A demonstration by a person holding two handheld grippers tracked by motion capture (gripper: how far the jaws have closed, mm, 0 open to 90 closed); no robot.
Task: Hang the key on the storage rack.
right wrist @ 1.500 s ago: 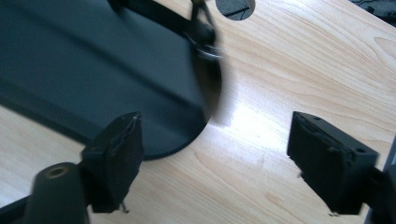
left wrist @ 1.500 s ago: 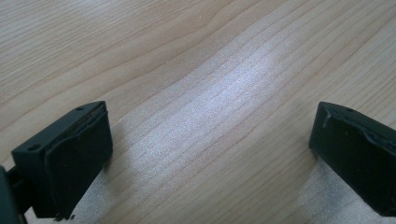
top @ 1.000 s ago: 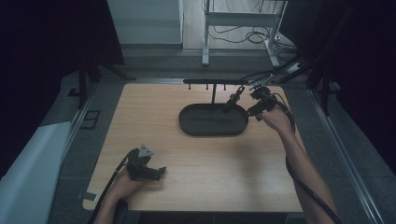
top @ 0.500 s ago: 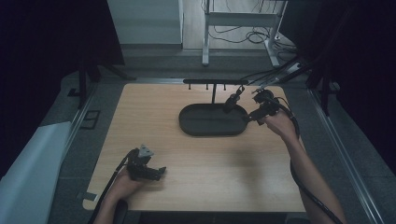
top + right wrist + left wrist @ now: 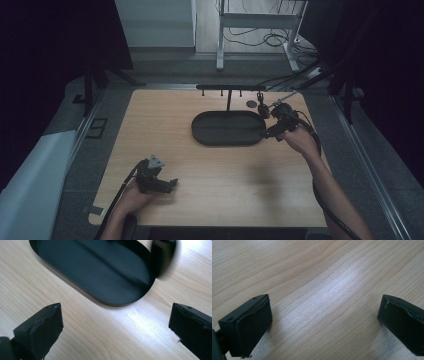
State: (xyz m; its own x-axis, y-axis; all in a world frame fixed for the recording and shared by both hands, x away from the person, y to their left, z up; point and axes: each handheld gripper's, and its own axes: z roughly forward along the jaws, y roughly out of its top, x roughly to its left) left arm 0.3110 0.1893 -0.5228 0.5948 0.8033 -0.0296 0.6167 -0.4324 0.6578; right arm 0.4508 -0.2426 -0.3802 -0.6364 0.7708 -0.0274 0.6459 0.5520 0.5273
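No readable text, labels, brands, numbers or signs anywhere. Wooden counter (image 5: 210, 165): bare grain, no markings. Black oval tray (image 5: 227, 129): plain, no print. Hook rack (image 5: 229, 88) behind it: nothing legible. Small round disc (image 5: 251, 104) on the counter: too small to tell if marked.

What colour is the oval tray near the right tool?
Black, matte; the tray shows best in the right gripper view.

Dim surroundings, lit tabletop (soft glare), sharp
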